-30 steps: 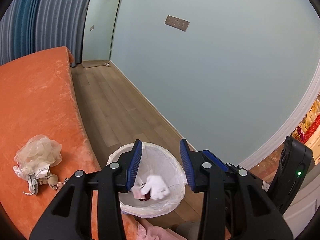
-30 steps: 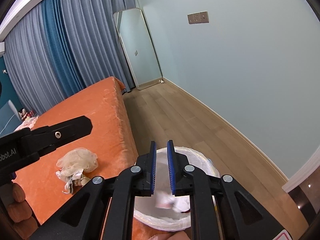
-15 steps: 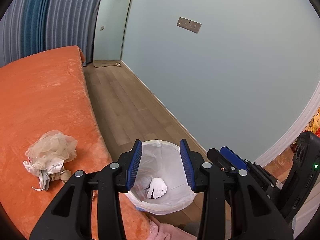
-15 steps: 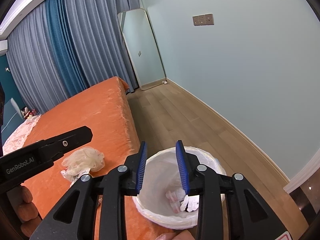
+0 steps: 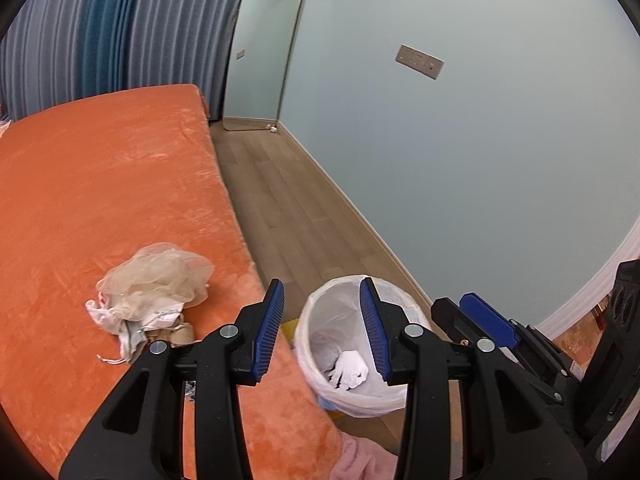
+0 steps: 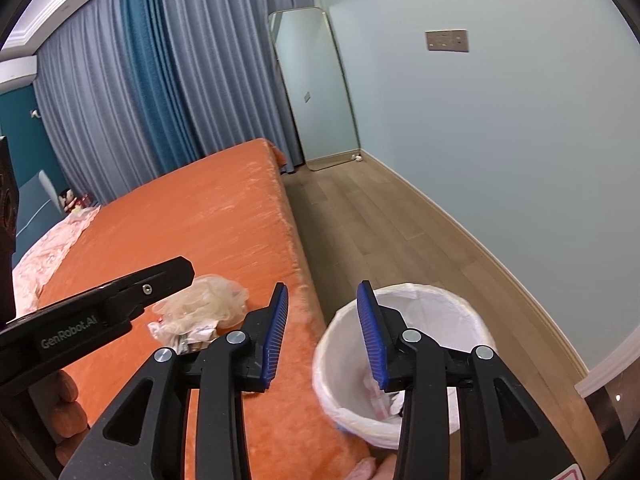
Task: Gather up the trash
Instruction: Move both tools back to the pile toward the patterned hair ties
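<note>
1. Trash heap [image 5: 150,292] lies on the orange bed [image 5: 100,184] near its floor-side edge: a bundle of pale netting over crumpled white scraps; the right wrist view shows the same heap [image 6: 204,312] partly behind the left gripper's arm.
2. Left gripper [image 5: 322,326] hangs with its blue-padded fingers [image 5: 270,328] spread wide and nothing between them, above the bed edge and the bin.
3. Right gripper [image 6: 322,330] also has its fingers [image 6: 370,336] wide apart and empty, over the gap between bed and bin.
4. Bin [image 5: 316,316], lined with a white bag, stands on the wooden floor [image 5: 292,208] just beside the bed; a crumpled white tissue [image 5: 350,370] lies at its bottom, and the right wrist view shows the bin [image 6: 460,312] with white scraps inside.
5. Farther off, a tall mirror [image 6: 312,92] leans against the pale wall, next to blue and grey curtains [image 6: 152,92].
</note>
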### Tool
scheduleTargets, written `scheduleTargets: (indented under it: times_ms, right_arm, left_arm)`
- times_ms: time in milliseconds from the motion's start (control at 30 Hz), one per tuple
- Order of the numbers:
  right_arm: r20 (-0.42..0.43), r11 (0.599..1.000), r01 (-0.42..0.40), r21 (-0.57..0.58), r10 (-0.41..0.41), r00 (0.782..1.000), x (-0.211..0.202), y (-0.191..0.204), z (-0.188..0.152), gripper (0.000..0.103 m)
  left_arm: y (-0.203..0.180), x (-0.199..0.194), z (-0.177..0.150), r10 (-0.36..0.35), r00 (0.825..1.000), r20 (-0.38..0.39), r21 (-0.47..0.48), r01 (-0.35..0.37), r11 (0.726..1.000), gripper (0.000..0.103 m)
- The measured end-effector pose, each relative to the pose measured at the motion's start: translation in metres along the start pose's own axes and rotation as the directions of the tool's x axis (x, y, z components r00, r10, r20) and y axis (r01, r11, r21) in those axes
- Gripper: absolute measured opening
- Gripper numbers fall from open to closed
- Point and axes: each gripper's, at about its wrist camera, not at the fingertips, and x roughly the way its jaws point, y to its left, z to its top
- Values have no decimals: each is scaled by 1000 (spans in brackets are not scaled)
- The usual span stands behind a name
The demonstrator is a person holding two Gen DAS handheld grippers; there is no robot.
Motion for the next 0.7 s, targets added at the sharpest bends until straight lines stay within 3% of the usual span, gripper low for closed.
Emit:
scheduleTargets:
  times_ms: [533, 700]
  right_arm:
    - [-60, 996, -58, -73, 54, 997, 20, 63, -10, 37]
    - [-83, 993, -69, -91, 61, 995, 28, 78, -16, 37]
  left_arm:
    - [76, -19, -14, 109, 994, 1, -94, -108, 990, 38]
    - [98, -22, -21, 135, 991, -5, -121, -134, 984, 47]
